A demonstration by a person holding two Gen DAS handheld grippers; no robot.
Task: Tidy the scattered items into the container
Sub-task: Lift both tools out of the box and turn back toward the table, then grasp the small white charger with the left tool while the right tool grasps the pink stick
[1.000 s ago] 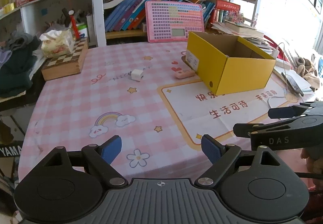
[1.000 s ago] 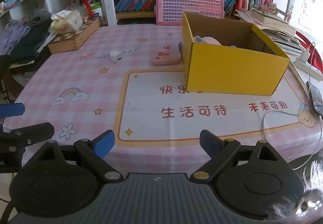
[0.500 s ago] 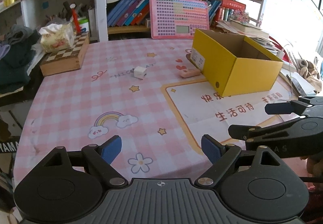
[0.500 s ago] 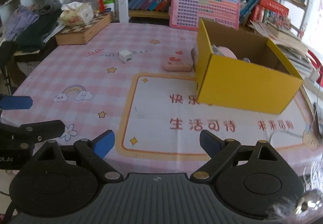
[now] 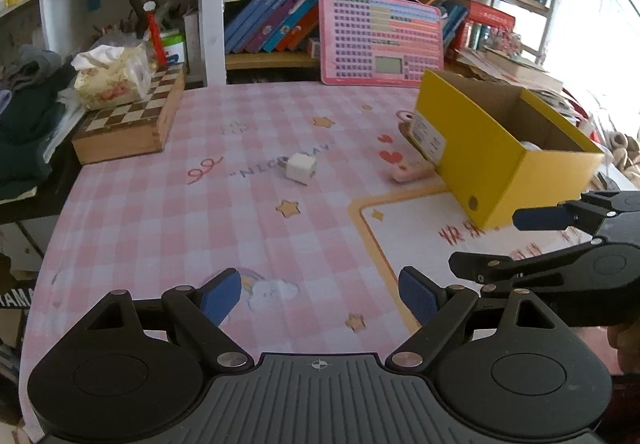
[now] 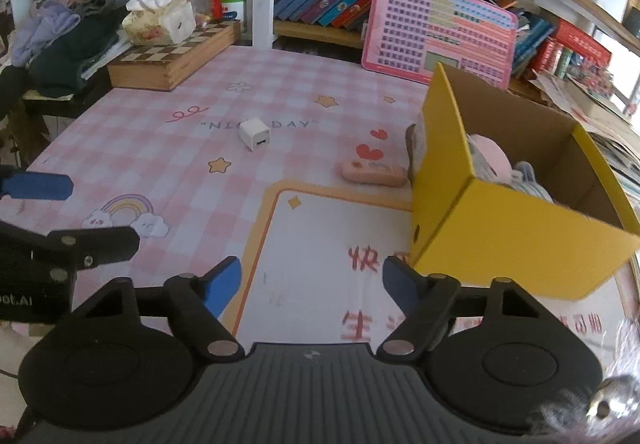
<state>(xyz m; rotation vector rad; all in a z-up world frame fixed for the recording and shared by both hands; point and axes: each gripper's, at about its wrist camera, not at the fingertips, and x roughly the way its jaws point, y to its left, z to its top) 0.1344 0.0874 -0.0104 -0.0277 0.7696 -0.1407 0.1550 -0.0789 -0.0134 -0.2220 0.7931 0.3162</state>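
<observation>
Two grippers over one desk: both hang above its near edge, pointing down and across it.
Desk (image 5: 160,228): covered by a pink checked cloth with a white printed panel at 4 o'clock in the left wrist view.
Bookshelf (image 6: 320,31): runs along the far side at 12 o'clock, packed with leaning books.
Yellow box (image 6: 520,240): the container, open-topped, at 3 o'clock in the right wrist view; a pale pink item and other pieces lie inside, too blurred to name.
Pink keyboard toy (image 5: 382,39): propped upright against the shelf at 12 o'clock, behind the box.
Chessboard case (image 5: 128,123): at 10 o'clock on the desk's far left corner, a tissue pack (image 5: 114,77) resting on it.
Left gripper (image 5: 320,296): fingers wide apart, nothing between them, only cloth beneath.
Right gripper (image 6: 312,280): fingers closing, nothing between them; the box's near corner stands just beside the right finger (image 6: 400,280).
Pink case (image 6: 374,172): lying flat on the cloth, its right end against the box's left wall, at 1 o'clock from the right gripper.
White cube (image 6: 255,133): a small charger-like block alone on the cloth at 11 o'clock from the right gripper, well apart from the box, open cloth all round it.
</observation>
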